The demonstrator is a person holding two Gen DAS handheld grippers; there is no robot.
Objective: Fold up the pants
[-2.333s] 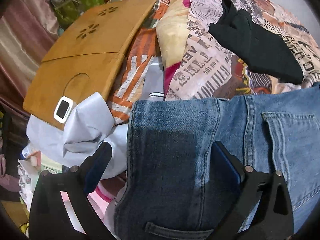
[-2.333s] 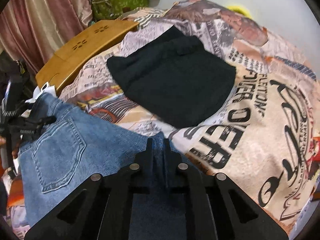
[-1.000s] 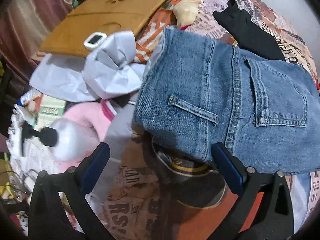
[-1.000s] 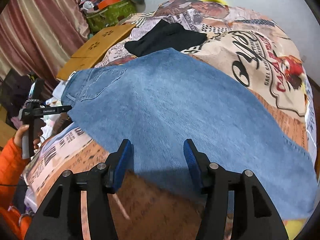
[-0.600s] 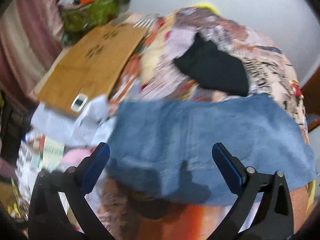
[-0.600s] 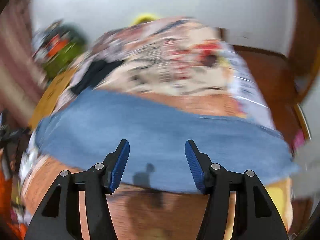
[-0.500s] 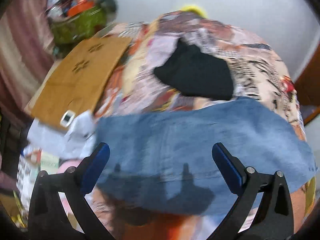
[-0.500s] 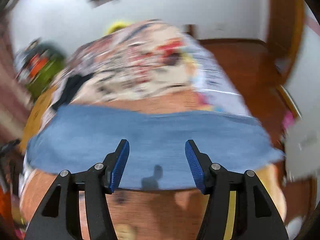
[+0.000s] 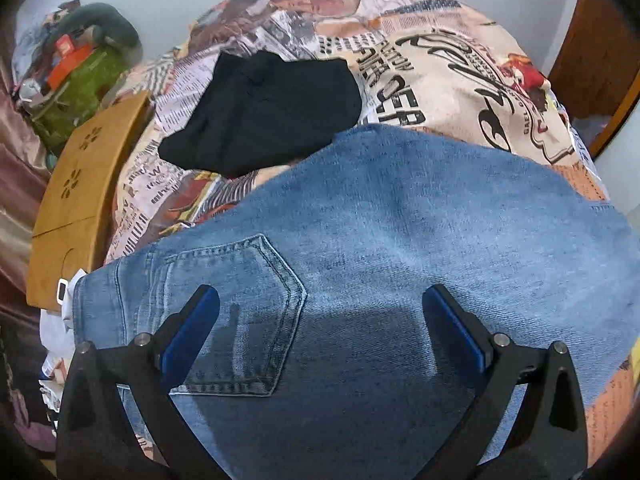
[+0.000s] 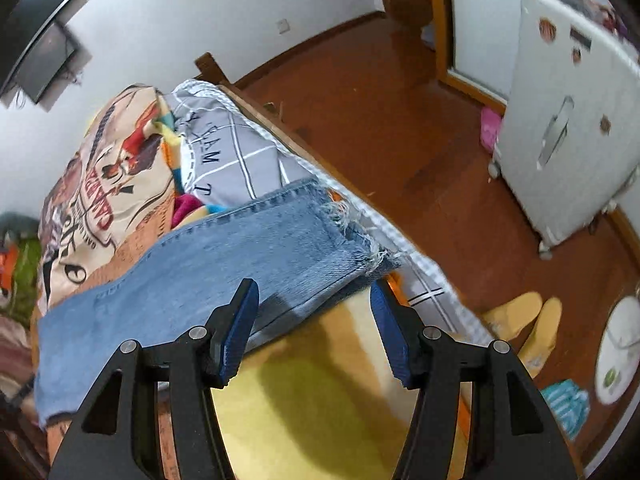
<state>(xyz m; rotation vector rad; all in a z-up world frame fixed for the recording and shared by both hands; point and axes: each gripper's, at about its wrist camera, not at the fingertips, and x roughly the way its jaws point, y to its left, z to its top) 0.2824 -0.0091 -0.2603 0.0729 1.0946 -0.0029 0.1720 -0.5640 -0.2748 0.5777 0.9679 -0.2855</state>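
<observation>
Left wrist view: the bed (image 9: 460, 60), covered by a newsprint-patterned spread, fills most of the frame; its far edge meets the wall and its near edge is cut off below. The blue jeans (image 9: 400, 240) lie flat across the near part of the bed, back pocket up at the left end; the lower portion is hidden behind the gripper. A folded black garment (image 9: 264, 108) rests further toward the wall, just beside the jeans. A wooden board (image 9: 80, 184) runs along the bed's left edge. The left gripper (image 9: 320, 328) hangs over the denim, jaws spread wide, holding nothing.

Right wrist view: the jeans' frayed hem (image 10: 352, 232) lies at the bed's right edge, over a grey checked sheet (image 10: 236, 148). The right gripper (image 10: 316, 328) is parted and empty; whether it touches fabric cannot be determined.
</observation>
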